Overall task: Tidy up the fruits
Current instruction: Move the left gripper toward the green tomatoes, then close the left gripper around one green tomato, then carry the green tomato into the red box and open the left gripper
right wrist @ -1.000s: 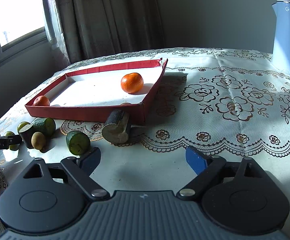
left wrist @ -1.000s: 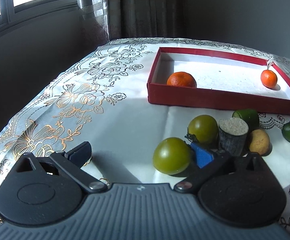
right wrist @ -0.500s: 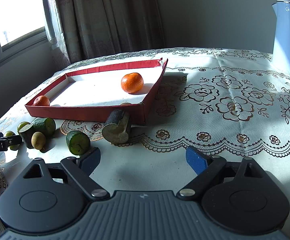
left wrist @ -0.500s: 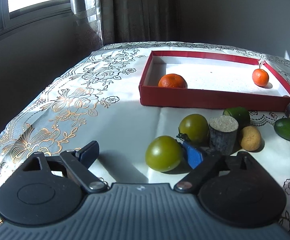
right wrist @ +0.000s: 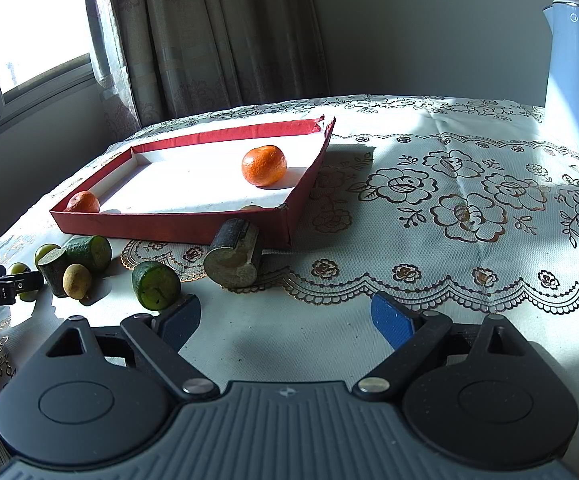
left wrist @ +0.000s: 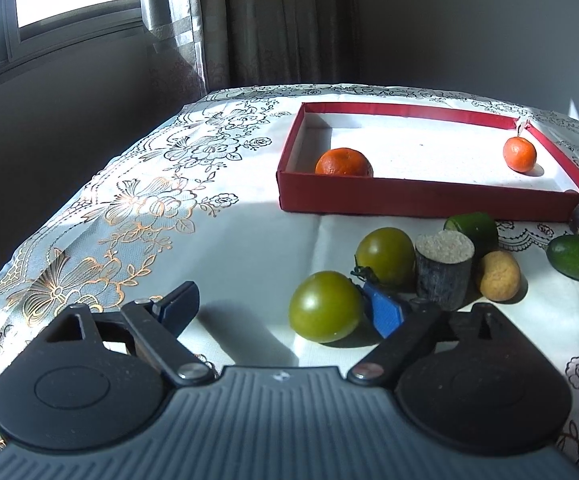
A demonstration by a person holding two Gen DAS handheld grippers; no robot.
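**Clerk:** What differs from a second ago?

**Onlooker:** One thing. The left gripper point(left wrist: 281, 304) has just been closing its jaws. They stand narrower than before yet apart, and the nearer green tomato point(left wrist: 325, 306) lies between them. Its right finger point(left wrist: 385, 314) sits just beside that fruit; whether it touches I cannot tell in this glare. The left finger is clear of it. The view has also shifted, so the red tray point(left wrist: 409, 200) sits further right in frame.

**Clerk:** And the other tool?

**Onlooker:** The right gripper point(right wrist: 285, 316) is as it was, jaws wide apart over bare tablecloth point(right wrist: 469, 240), nothing between them.

**Clerk:** Stock, by clock face from the left tool?

**Onlooker:** Second green tomato point(left wrist: 385, 254) at one o'clock, then a cut cane stub point(left wrist: 443, 268), a small tan fruit point(left wrist: 499, 276), a green cucumber piece point(left wrist: 475, 228) and another green piece point(left wrist: 569, 256) towards two. Tray at twelve to one, holding two oranges: one point(left wrist: 343, 162) against its near wall, one point(left wrist: 519, 154) near the far right corner.

**Clerk:** Edges and room?

**Onlooker:** The table edge falls away from nine to eleven. There is open cloth at eleven. From the right tool, open cloth runs from twelve to three, up to the kettle point(right wrist: 577, 72).
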